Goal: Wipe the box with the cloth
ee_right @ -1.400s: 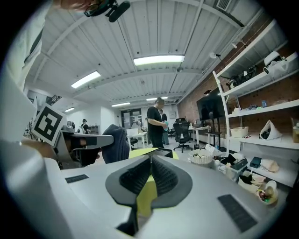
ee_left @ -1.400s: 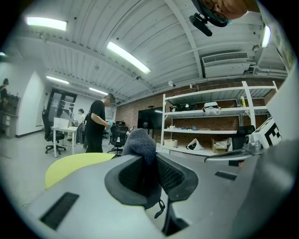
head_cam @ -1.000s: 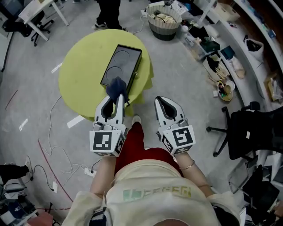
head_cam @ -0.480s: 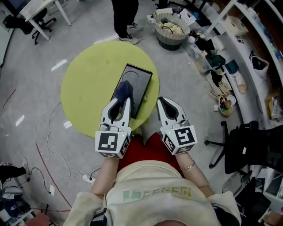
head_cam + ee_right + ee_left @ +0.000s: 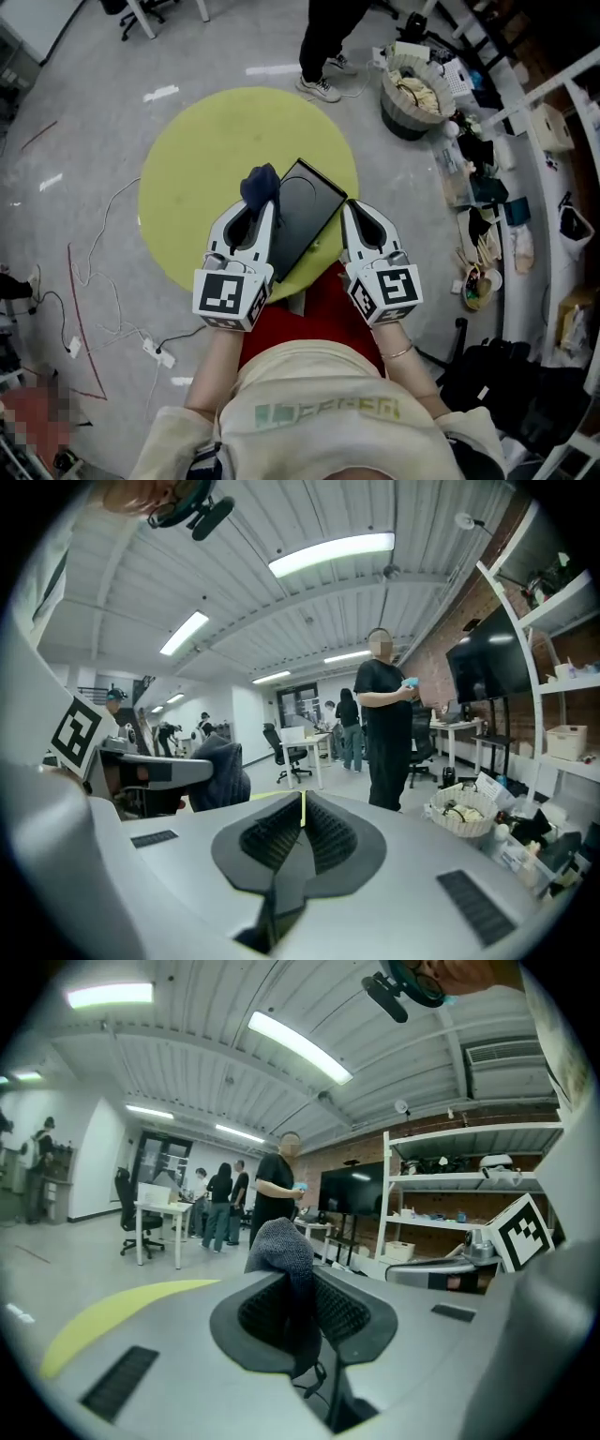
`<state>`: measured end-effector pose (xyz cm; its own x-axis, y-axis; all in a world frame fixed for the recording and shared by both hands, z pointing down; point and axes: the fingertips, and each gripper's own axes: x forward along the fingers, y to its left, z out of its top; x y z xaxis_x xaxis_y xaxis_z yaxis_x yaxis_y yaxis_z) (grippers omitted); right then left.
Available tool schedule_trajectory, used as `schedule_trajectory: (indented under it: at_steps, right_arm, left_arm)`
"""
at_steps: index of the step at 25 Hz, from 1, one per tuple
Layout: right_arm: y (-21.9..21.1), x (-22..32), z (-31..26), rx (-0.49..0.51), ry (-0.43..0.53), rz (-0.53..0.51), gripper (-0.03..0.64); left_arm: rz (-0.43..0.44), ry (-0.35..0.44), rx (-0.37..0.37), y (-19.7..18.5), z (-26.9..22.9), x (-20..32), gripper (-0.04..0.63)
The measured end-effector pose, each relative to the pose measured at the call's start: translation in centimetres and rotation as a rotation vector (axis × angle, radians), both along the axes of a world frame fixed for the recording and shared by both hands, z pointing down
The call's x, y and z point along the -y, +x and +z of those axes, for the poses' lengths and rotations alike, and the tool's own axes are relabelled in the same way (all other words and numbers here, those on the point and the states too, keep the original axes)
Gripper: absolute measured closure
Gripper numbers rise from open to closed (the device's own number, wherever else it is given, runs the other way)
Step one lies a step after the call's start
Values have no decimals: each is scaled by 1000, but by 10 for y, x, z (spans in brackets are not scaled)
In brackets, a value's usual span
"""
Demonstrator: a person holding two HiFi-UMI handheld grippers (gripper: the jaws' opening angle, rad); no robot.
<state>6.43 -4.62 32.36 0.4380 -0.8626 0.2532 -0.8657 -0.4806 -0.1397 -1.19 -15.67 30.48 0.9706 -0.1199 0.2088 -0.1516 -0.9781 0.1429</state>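
Head view shows a round yellow-green table (image 5: 192, 159) on a grey floor, with a flat black box (image 5: 307, 217) lying on it close to the near edge, turned at a slant. The box sits between the two grippers as seen from above.

The left gripper (image 5: 260, 208) is clenched on a dark blue cloth (image 5: 260, 185), which bunches out past its tips at the far left corner of the box. Whether the cloth touches the box cannot be told from above. In the left gripper view the cloth (image 5: 283, 1249) is pinched between the ribbed pads and rises above them in a rounded lump, with a strip of the table showing at the lower left.

The right gripper (image 5: 352, 210) hangs just to the right of the box. In the right gripper view its jaws are pressed together with nothing between them (image 5: 302, 810); only a thin yellow-green sliver shows in the seam. That view also catches the cloth (image 5: 218, 772) off to the left.

Beyond the table a person in dark clothes (image 5: 328, 37) stands near a round basket (image 5: 415, 89). Cables (image 5: 103, 272) trail over the floor to the left of the table.
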Motion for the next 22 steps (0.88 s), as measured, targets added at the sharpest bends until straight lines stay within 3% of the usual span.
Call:
schedule_trajectory:
  at_steps: [7,12,17,22]
  right_arm:
    - [79,32,15,40,-25,-211,578]
    - [116,53,34,80,-51,-338,578]
    - [127,69,60,139,-80,-480,578]
    - [128,76,80,187,-115,-550,578]
  left_arm:
    - [-200,37,81,48,7,31,531]
    - [-277,78,135,80,18,55,531]
    - [-312,81,245,113,58,77,531]
    - [-273,28,304,141,89,80,531]
